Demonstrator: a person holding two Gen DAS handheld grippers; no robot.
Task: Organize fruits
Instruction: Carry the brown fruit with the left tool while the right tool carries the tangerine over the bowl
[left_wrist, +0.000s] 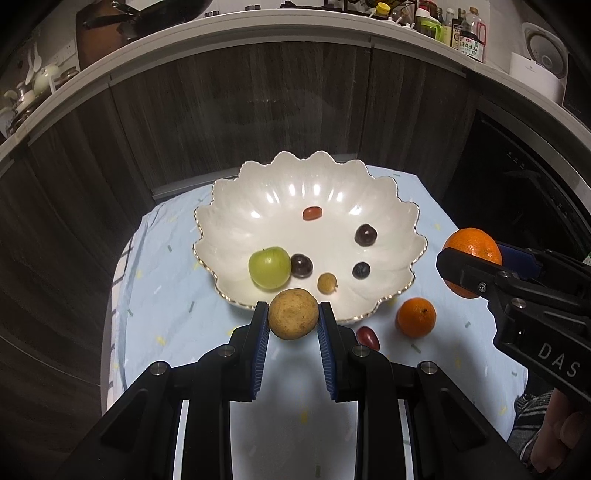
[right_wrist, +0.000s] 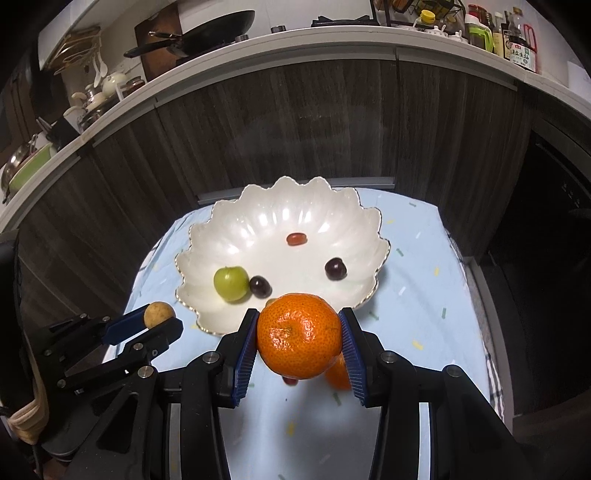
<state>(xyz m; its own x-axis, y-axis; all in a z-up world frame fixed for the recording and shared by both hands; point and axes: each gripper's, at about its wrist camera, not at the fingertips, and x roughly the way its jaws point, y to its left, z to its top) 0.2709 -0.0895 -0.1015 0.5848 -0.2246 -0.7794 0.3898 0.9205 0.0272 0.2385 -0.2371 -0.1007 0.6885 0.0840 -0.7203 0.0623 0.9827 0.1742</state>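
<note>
Gripping a tan round fruit (left_wrist: 293, 318), left tongs (left_wrist: 293, 320) sit at the near rim of the scalloped white bowl (left_wrist: 376, 206). Bowl holds a green fruit (left_wrist: 269, 267) and small dark ones. Second orange (left_wrist: 416, 317) lies on the surface beside it. Right tongs (right_wrist: 299, 336) clamp an orange (right_wrist: 299, 335).

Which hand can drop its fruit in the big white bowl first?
Probably the left. The left gripper holds the brown fruit right at the white bowl's near rim. The right gripper, clamped on the orange, looks farther off, beside the bowl's right edge.
</note>
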